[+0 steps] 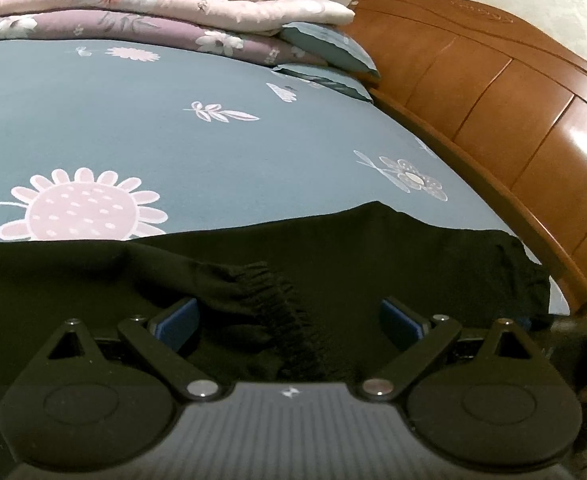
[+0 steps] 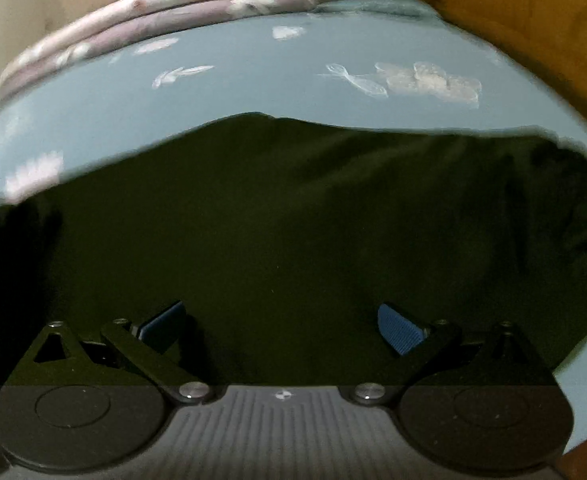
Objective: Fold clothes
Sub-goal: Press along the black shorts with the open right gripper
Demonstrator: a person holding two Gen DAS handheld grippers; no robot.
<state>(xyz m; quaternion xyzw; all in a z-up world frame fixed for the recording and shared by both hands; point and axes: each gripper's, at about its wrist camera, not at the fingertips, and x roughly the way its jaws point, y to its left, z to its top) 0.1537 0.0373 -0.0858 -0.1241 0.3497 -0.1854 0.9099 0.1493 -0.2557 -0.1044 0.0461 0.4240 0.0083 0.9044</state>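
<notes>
A black garment (image 1: pixel 353 248) lies spread on the blue floral bedsheet (image 1: pixel 173 120), near the bed's front edge. A gathered, ribbed cuff (image 1: pixel 265 300) of it lies on top, just ahead of my left gripper (image 1: pixel 289 316). That gripper is open, its blue pads (image 1: pixel 177 320) wide apart low over the cloth, the cuff between them. In the right wrist view the same black garment (image 2: pixel 293 208) fills the middle. My right gripper (image 2: pixel 281 324) is open too, hovering over flat cloth with nothing between its fingers.
Folded pink and mauve quilts (image 1: pixel 153 12) and blue pillows (image 1: pixel 333 52) are stacked at the far end of the bed. A wooden headboard (image 1: pixel 493 92) runs along the right side. Bare bedsheet (image 2: pixel 253 76) stretches beyond the garment.
</notes>
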